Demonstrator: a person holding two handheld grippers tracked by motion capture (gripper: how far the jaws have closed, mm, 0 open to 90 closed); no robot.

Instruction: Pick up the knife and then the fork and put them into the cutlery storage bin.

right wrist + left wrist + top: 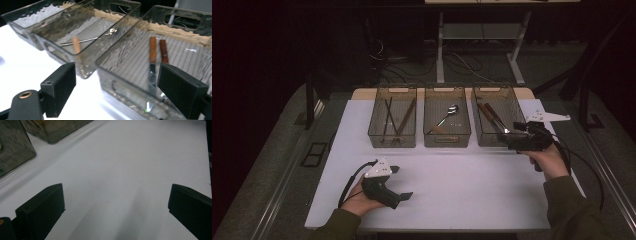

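Cutlery sorted | chopsticks (393,116) upper-left bin, spoon (447,116) middle bin, knives (492,116) upper-right bin (479,135) | right gripper (516,135) wide, empty, at that bin | left gripper (401,182) wide, lower left | table (472,185) bare; nothing left

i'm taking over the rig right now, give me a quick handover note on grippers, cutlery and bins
Left gripper: jaws open, nothing held, low over the bare front of the white table.
Right gripper: jaws open, nothing held, at the front rim of the right bin.
Things: the left bin holds chopsticks; the middle bin holds a wooden-handled spoon; the right bin holds two wooden-handled knives.
Done: all the cutlery I can see lies sorted in the bins.
Left: hard to say; the right gripper faces the knives, so it may have just dropped one or be about to take one.
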